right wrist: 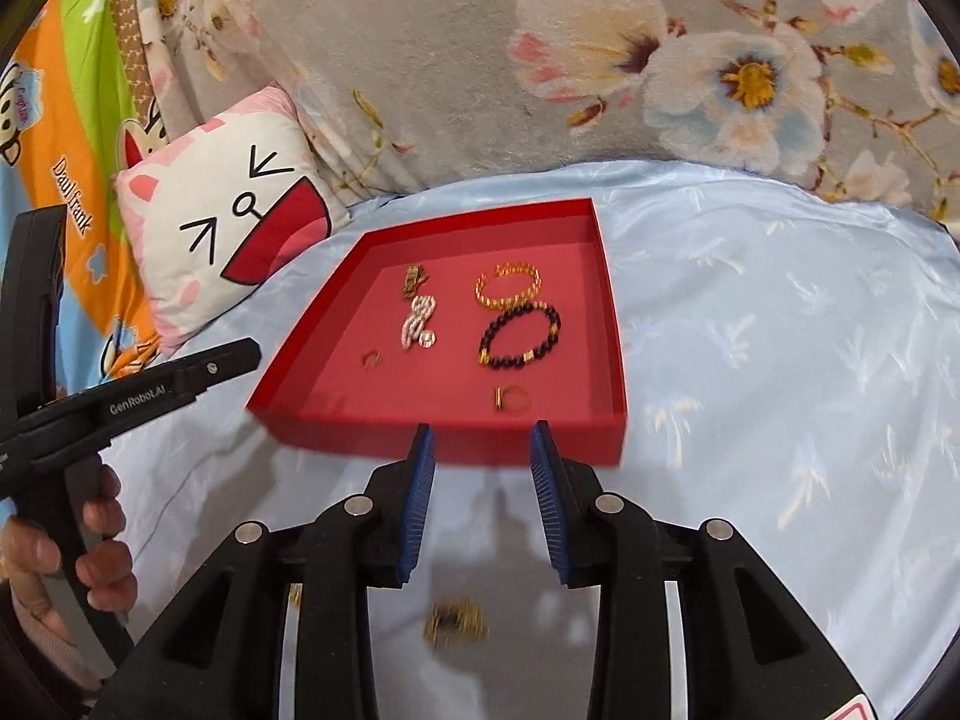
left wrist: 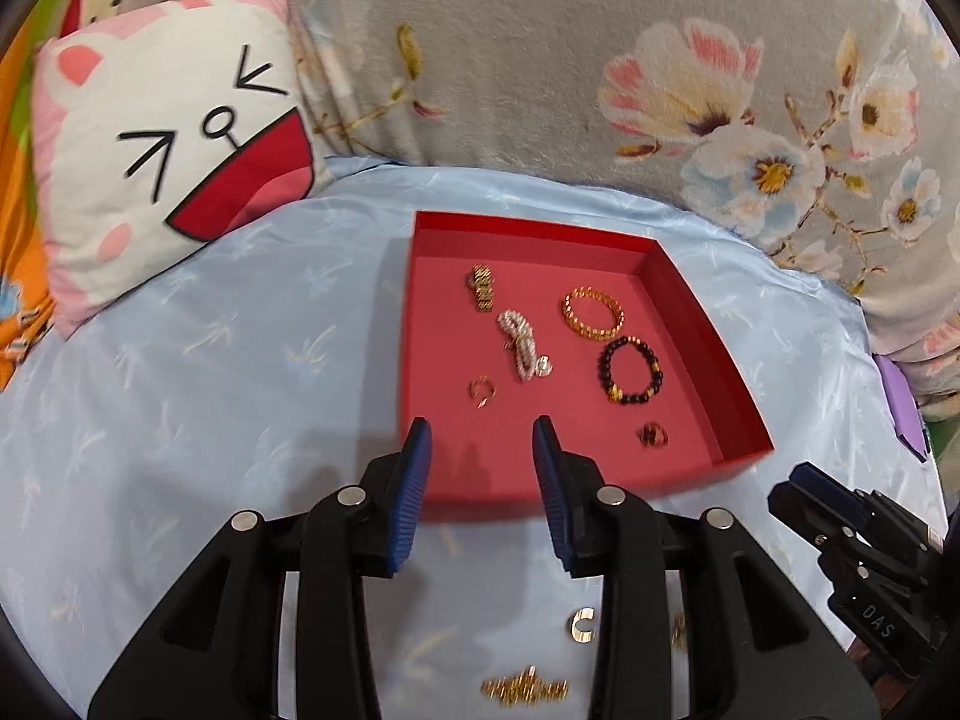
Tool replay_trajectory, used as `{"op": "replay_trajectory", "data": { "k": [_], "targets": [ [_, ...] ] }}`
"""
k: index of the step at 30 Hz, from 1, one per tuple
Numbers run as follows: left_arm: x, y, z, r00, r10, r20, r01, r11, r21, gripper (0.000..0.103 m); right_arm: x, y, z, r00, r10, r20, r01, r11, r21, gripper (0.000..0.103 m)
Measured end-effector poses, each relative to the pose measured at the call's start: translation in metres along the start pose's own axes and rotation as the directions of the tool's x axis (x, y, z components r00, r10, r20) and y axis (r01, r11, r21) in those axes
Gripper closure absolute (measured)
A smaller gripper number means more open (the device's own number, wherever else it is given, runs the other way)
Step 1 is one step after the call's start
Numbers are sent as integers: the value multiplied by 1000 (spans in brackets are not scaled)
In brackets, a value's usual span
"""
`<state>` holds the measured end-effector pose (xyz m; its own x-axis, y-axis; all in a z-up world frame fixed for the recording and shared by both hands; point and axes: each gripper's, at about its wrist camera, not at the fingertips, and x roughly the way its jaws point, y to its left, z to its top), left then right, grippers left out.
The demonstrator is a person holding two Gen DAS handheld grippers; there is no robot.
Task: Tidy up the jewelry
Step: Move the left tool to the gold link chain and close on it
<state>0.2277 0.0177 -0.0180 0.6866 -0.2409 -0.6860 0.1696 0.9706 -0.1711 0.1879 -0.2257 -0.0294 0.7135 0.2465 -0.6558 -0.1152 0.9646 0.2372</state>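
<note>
A red tray (left wrist: 708,348) (right wrist: 324,336) lies on the light blue cloth. In it are a gold chain bracelet (left wrist: 593,313) (right wrist: 509,287), a dark bead bracelet (left wrist: 631,370) (right wrist: 521,337), a silver crystal bracelet (left wrist: 521,343) (right wrist: 418,322), a gold watch piece (left wrist: 481,287) (right wrist: 414,280) and small rings (left wrist: 482,391) (right wrist: 511,399). My left gripper (left wrist: 482,441) is open and empty over the tray's near edge. My right gripper (right wrist: 482,444) is open and empty just before the tray. On the cloth lie a gold piece (left wrist: 525,688), a ring (left wrist: 581,625) and a blurred gold item (right wrist: 454,621).
A cat-face pillow (left wrist: 162,150) (right wrist: 228,222) leans at the back left. A grey floral blanket (left wrist: 540,48) (right wrist: 480,60) rises behind the cloth. A purple object (left wrist: 900,408) sits at the right edge. The other gripper's body shows in each view (left wrist: 864,564) (right wrist: 120,402).
</note>
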Motion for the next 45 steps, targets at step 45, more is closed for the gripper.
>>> {"op": "replay_trajectory", "data": {
  "k": [45],
  "targets": [
    [0,-33,-120,991,-1,-132,13,996,85,98,-30,7,-96,992,-16,-121,22,998,51,70]
  ]
}}
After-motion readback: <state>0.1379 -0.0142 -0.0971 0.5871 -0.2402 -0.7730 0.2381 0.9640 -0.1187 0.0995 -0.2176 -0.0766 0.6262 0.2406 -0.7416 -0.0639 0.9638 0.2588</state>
